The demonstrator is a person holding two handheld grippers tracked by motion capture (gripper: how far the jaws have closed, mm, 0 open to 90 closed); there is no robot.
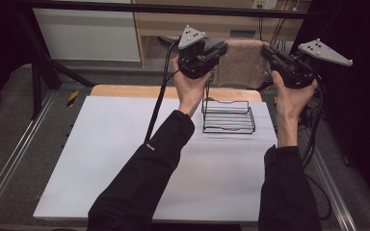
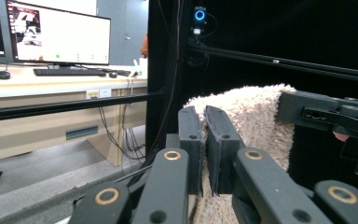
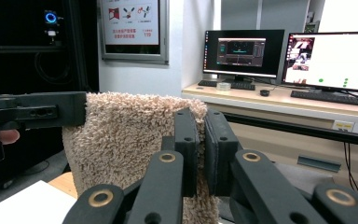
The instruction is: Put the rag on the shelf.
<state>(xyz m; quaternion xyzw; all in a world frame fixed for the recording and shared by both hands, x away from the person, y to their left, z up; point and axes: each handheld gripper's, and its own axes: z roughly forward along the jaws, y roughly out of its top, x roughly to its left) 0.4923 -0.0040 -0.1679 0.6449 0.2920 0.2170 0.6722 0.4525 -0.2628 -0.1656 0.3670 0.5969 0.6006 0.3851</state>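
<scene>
Arms in black sleeves reached forward and upward from the near edge of the white table (image 1: 125, 159), both hands raised well above it at the far end. My left hand (image 1: 189, 89) gripped the left gripper (image 1: 220, 50) with its grey plate on top, and my right hand (image 1: 289, 96) gripped the right gripper (image 1: 268, 52) at about the same height. The two tools pointed toward each other, each pinching one upper corner of a fluffy beige towel (image 1: 243, 62), which hung stretched between them. In each gripper view, the black jaws stood nearly together, clamped on the towel's edge (image 2: 256, 116) (image 3: 130, 135). Below my hands, a black wire rack (image 1: 228, 116) sat on the table.
</scene>
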